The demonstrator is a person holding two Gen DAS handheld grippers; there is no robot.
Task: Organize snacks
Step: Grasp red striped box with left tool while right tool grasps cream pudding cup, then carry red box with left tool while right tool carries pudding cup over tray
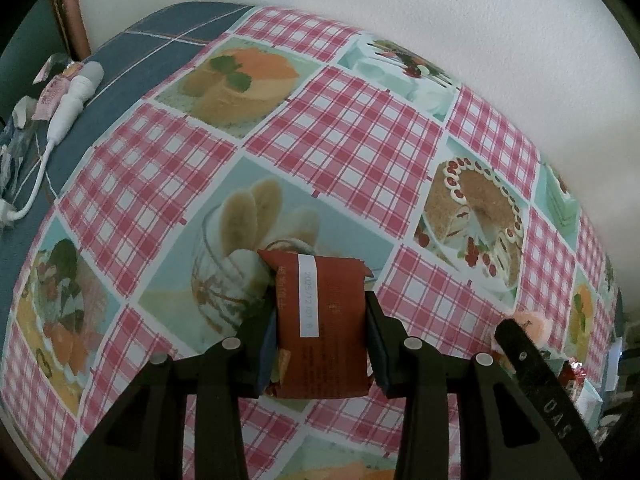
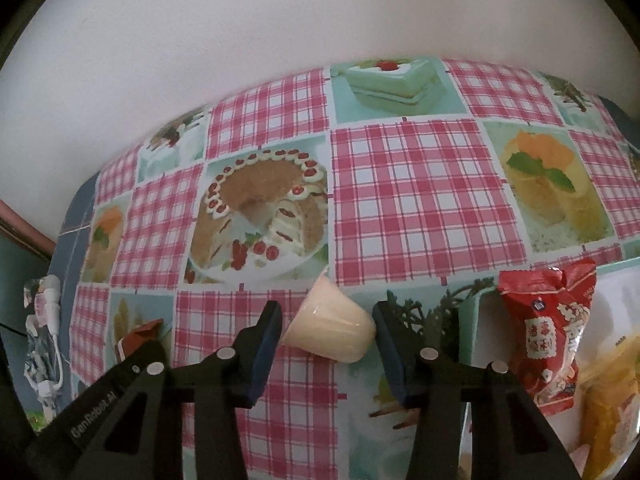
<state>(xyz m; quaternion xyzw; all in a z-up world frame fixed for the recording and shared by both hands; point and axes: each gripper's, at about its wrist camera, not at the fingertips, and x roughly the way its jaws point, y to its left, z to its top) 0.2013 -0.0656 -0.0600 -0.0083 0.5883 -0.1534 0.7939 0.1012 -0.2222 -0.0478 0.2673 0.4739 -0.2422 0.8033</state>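
- My left gripper (image 1: 320, 332) has its fingers closed on a flat rust-brown snack packet (image 1: 322, 328), above the desk (image 1: 352, 140).
- My right gripper (image 2: 328, 334) has its fingers spread wide around a tipped cream plastic pudding cup (image 2: 330, 326); contact unclear.

A tablecloth (image 1: 352, 136) of pink check and dessert pictures covered most of the table before me. To my left its blue edge (image 1: 132, 52) showed bare. There a white plug (image 1: 76, 96) lay with its cable (image 1: 36, 184) trailing toward me, beside some crumpled wrappers (image 1: 52, 92). A white wall (image 2: 200, 40) stood behind.
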